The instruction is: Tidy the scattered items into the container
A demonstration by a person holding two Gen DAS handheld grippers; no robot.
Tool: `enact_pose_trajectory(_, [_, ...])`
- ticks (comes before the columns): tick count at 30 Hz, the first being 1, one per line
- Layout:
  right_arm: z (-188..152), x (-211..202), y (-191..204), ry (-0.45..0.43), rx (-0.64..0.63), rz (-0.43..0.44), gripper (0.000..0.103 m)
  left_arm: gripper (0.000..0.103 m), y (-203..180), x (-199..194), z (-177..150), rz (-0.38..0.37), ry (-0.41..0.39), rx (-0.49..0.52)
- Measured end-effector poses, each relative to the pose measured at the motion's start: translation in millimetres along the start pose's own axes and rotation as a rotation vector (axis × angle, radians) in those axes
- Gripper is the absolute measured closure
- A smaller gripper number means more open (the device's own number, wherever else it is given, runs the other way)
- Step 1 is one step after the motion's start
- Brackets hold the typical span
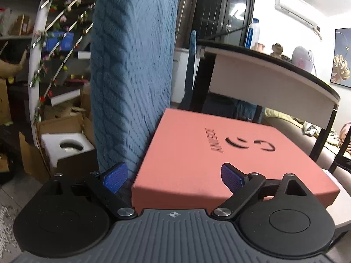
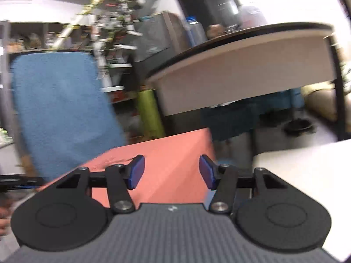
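A blue towel (image 1: 131, 76) hangs upright at the left, against the closed pink box (image 1: 230, 153). The left gripper (image 1: 173, 178) gapes wide and empty over the box. The right gripper (image 2: 172, 172), blurred, seems equally open and empty.

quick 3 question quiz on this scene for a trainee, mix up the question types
1. True or false: the left gripper is shut on the pink box.
2. In the left wrist view, what stands against the box's left side? A) a blue towel-covered upright B) a green roll C) a water bottle
3. Fill in: the right gripper is ____, with nothing between its pads.

Key:
1. False; its jaws are spread wide and hold nothing.
2. A, the blue towel-covered upright.
3. open
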State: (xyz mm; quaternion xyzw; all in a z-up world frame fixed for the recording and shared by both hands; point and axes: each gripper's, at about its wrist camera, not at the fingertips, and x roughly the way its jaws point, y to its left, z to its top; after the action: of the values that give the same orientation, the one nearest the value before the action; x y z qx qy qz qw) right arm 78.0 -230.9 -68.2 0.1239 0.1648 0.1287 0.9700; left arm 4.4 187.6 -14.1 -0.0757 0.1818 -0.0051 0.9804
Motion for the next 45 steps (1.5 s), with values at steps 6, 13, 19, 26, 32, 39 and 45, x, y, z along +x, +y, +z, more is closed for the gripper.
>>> enact_pose_trajectory(6, [13,55,-58,0.103,-0.041,-0.298,0.047,0.008,-35,-8,5,0.003,-0.046,0.031])
enact_pose_trajectory(13, [15,105,-96,0.236,-0.029,-0.387,0.047,0.008,-76,-4,4,-0.037,-0.027,0.090])
enact_pose_trajectory(19, [12,121,-104,0.276,-0.031,-0.399,0.040,0.008,-95,8,5,-0.052,0.005,0.075])
enact_pose_trajectory(26, [13,121,-105,0.294,-0.013,-0.384,0.002,0.008,-111,13,0,-0.062,0.032,0.101])
enact_pose_trajectory(32, [6,143,-115,0.308,-0.021,-0.386,0.000,0.008,-120,16,0,-0.081,0.055,0.083])
enact_pose_trajectory(39, [6,144,-113,0.312,-0.029,-0.389,0.000,0.008,-141,14,-2,-0.112,0.054,0.097])
enact_pose_trajectory(45, [6,145,-112,0.312,-0.030,-0.389,0.000,0.008,-154,12,-3,-0.134,0.057,0.099])
